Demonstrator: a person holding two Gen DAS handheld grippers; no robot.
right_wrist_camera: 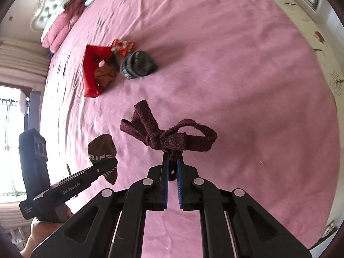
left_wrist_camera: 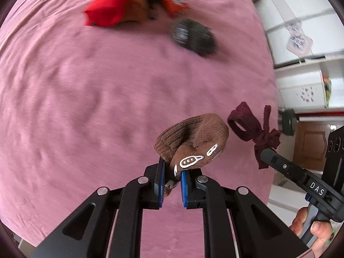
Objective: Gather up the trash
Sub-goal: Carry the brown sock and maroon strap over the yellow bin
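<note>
on the left, the left claw is clamping down on a brown knitted sock with white markings, its blue pads pressing the cloth from both sides so only a narrow gap is showing. the sock is bulging out just past the fingertips and hanging clear above the pink bedspread. further up the bed a red bag is lying with a brown crumpled thing in its mouth, a red snack wrapper is sitting just beside it, and a grey rolled sock is resting next to those, well apart from both claws. moving right, the right claw is pinching a dark maroon knotted strip of cloth at its knot, pads nearly together on it, the loops spreading out to either side above the fingertips. the two claws are hanging side by side, near each other, each with a hand gripping its handle.
</note>
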